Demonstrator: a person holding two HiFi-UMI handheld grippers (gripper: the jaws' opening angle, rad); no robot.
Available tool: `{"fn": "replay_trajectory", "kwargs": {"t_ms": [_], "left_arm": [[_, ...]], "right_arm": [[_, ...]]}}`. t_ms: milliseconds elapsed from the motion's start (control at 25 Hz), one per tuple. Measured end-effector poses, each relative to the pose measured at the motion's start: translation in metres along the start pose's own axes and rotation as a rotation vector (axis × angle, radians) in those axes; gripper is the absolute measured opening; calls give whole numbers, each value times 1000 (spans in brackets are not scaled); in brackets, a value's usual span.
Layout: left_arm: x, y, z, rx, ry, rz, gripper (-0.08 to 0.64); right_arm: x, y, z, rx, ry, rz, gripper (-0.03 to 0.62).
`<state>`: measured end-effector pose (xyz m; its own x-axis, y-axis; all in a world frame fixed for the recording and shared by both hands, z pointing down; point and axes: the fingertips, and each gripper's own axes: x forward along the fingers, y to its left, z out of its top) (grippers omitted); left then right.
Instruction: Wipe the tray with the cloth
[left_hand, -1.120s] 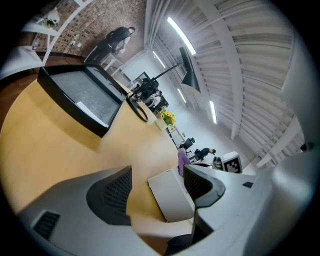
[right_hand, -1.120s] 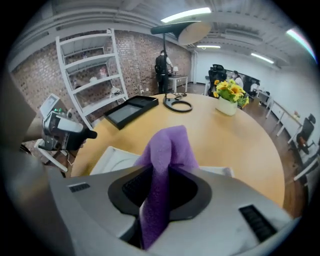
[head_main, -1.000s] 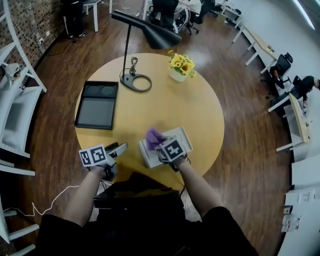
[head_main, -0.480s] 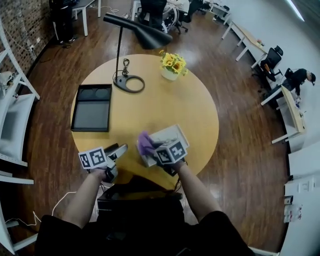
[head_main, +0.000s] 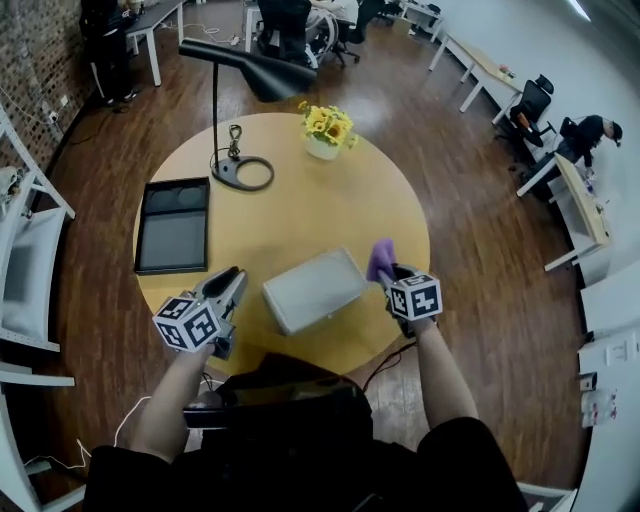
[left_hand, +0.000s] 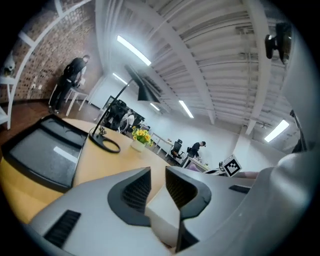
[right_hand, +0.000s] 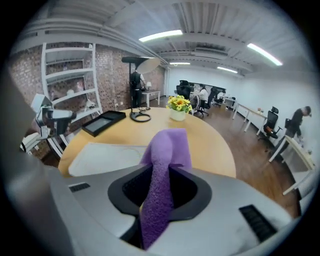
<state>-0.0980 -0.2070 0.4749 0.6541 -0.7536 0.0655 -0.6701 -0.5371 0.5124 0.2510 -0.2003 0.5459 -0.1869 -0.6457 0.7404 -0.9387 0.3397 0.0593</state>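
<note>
The pale grey tray (head_main: 310, 289) lies on the round yellow table (head_main: 300, 215), near its front edge. To the right of the tray my right gripper (head_main: 390, 270) is shut on the purple cloth (head_main: 380, 259), which sticks up between its fingers (right_hand: 165, 165). My left gripper (head_main: 238, 277) is at the tray's left. Its jaws are closing and stand a narrow gap apart (left_hand: 157, 182). A pale corner of the tray (left_hand: 162, 212) shows through that gap. In the head view a strip of table separates the fingertips from the tray.
A black tray (head_main: 173, 225) lies at the table's left. A black desk lamp (head_main: 240, 172) and a pot of yellow flowers (head_main: 326, 133) stand at the back. White shelving (head_main: 25, 260) is on the left. Desks, chairs and people are further off.
My right gripper has carried the cloth off the tray to its right side. The tray top now shows whole. The left gripper stays at the tray's left and its jaws have narrowed.
</note>
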Motion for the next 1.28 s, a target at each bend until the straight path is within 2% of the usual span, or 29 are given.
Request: {"fn": "replay_trajectory", "kwargs": {"t_ms": [40, 80, 160, 320, 440, 560, 680, 760, 880, 920, 1000, 1080, 1280], "left_arm": [[-1, -3, 7, 30, -20, 9, 37], [-2, -4, 13, 53, -37, 23, 14], [-1, -6, 23, 77, -66, 43, 14], [-3, -5, 35, 56, -99, 49, 14], [-5, -5, 40, 37, -109, 48, 14], [-4, -7, 39, 26, -98, 47, 14], [-6, -7, 36, 28, -97, 59, 14], [-8, -8, 40, 39, -114, 59, 14], [-11, -11, 53, 59, -154, 49, 14], [-13, -11, 56, 63, -163, 49, 14], [-20, -9, 59, 69, -168, 56, 14], [-29, -6, 64, 82, -172, 65, 14], [-53, -2, 80, 196, -197, 86, 14]], "right_arm": [[-3, -11, -7, 8, 15, -22, 91], [-5, -20, -11, 28, 21, -40, 91], [-4, -35, -20, 88, 14, -65, 92], [2, -47, -31, 177, -5, -97, 98], [5, -52, -39, 197, 22, -108, 111], [9, -53, -47, 209, 61, -89, 190], [8, -50, -47, 216, 42, -93, 192], [1, -48, -33, 233, -47, -83, 192], [-25, -37, 1, 317, -288, -3, 192], [-39, -31, 8, 356, -373, 17, 178], [-64, -22, 13, 420, -514, 27, 88], [-80, -18, 12, 443, -592, 15, 5], [-119, -20, 16, 469, -703, -39, 2]]}}
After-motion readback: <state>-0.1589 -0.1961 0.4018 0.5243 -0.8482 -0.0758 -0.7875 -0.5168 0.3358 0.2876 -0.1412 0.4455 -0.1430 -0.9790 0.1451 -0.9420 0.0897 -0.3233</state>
